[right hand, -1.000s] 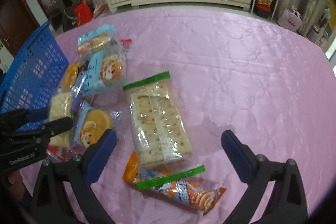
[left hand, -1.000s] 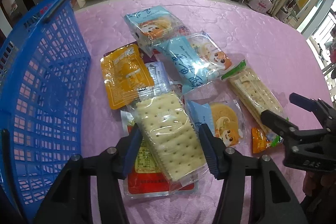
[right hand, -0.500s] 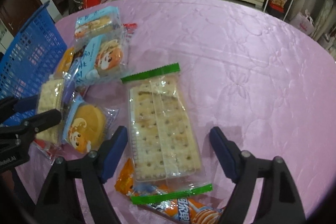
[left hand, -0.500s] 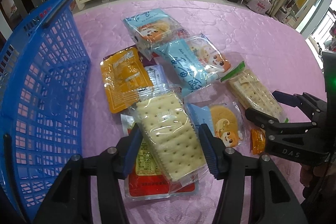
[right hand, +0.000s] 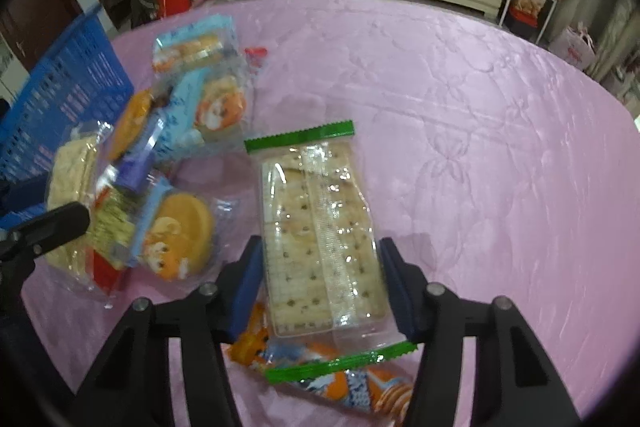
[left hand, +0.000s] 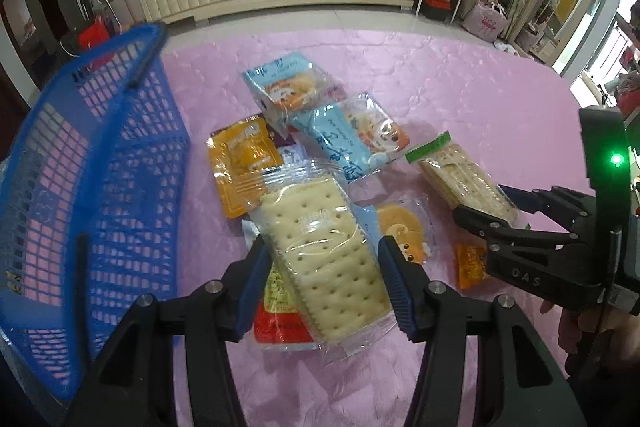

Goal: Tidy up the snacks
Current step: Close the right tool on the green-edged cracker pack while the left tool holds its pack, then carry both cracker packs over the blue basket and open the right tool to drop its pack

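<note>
Left gripper (left hand: 324, 283) clamped on a clear-wrapped cracker pack (left hand: 320, 251), blue pads pressing both long sides; the pack's near end sticks out toward the camera and its wrapper edge is see-through, hard to trace. Under that pack a red packet (left hand: 280, 323) shows only in part, print unreadable. Ahead of the left claw: orange pouch (left hand: 244, 163), two pale blue cake packs (left hand: 288, 89) overlapping each other, a purple item between them mostly buried. Left of the claw a blue basket (left hand: 100, 163), cut off by the frame edge, blurred.

Right gripper (right hand: 320, 279) jaws closing round the green-edged cracker pack (right hand: 320, 227); pads sit at both long sides of it, wrapper looks touched, firm press not clear. That pack lies on the pink tablecloth (right hand: 480, 131) between the fingers, its near green seal overlapping an orange biscuit packet (right hand: 360, 387), which is half hidden and cut by the bottom of the frame. Left of the right claw a round cake pack (right hand: 180, 231), blurry. A person's hand (left hand: 580, 327) behind the right gripper, mostly out of frame
</note>
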Available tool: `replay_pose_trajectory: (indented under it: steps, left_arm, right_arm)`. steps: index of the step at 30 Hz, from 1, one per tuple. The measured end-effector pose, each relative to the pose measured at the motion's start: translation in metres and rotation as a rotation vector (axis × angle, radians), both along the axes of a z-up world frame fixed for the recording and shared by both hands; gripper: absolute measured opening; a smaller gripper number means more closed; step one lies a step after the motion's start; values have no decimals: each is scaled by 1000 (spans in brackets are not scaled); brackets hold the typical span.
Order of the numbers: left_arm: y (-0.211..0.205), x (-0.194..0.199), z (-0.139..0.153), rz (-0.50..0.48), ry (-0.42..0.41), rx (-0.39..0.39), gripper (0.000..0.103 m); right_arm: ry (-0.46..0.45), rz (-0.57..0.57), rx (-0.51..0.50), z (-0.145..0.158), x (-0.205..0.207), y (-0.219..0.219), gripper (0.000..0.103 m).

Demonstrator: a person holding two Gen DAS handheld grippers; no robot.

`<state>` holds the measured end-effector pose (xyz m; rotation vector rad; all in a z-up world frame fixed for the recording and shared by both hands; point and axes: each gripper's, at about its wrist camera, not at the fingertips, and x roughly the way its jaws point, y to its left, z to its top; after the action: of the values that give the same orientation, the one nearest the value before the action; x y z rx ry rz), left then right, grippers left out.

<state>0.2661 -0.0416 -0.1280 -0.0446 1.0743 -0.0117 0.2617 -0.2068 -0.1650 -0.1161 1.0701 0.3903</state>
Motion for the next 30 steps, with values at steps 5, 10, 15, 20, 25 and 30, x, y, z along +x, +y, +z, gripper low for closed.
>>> replay_pose_trajectory:
  steps: [5, 10, 15, 20, 25, 30]
  left_arm:
    - [-1, -16, 20, -3, -37, -3, 52]
    - [0, -35, 44, -9, -87, -25, 52]
    - [6, -58, 73, -9, -148, -52, 52]
    - [18, -84, 99, -4, -206, -45, 52]
    - [38, -104, 120, 9, -265, -6, 52]
    - [62, -119, 130, 15, -294, -17, 52]
  right_arm:
    - [-57, -16, 73, 34, -21, -9, 61]
    - [-111, 8, 116, 73, -51, -3, 61]
    - [-176, 30, 137, 109, -78, 6, 61]
    - [-232, 61, 127, 136, -102, 24, 61]
    - [-247, 84, 148, 154, -120, 40, 61]
    - [-270, 115, 155, 166, -130, 63, 61]
